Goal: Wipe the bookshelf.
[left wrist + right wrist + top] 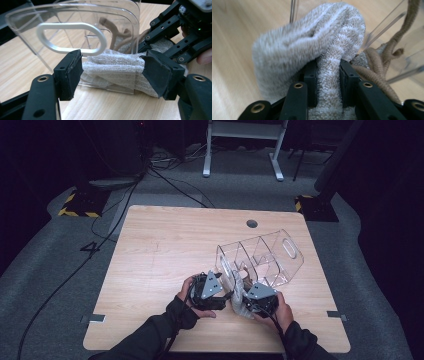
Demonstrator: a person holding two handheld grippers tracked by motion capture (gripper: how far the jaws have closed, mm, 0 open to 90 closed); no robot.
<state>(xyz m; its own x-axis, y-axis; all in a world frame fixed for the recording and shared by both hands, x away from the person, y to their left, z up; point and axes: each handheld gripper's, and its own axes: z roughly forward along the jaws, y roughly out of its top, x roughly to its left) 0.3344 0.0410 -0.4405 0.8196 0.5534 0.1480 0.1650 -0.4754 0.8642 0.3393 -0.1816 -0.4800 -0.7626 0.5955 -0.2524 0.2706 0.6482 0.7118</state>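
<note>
Grey terry sock (312,47) pinched in right tongs (327,82) at near end of clear plastic organizer (265,255), right-centre of desk (160,250). Left tongs (112,72) open, straddling sock.

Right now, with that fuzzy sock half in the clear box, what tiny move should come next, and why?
Probably close the left tool on the sock. Its jaws stand open on either side of it, while the right tool already pinches the sock's other end beside the clear organizer.
</note>
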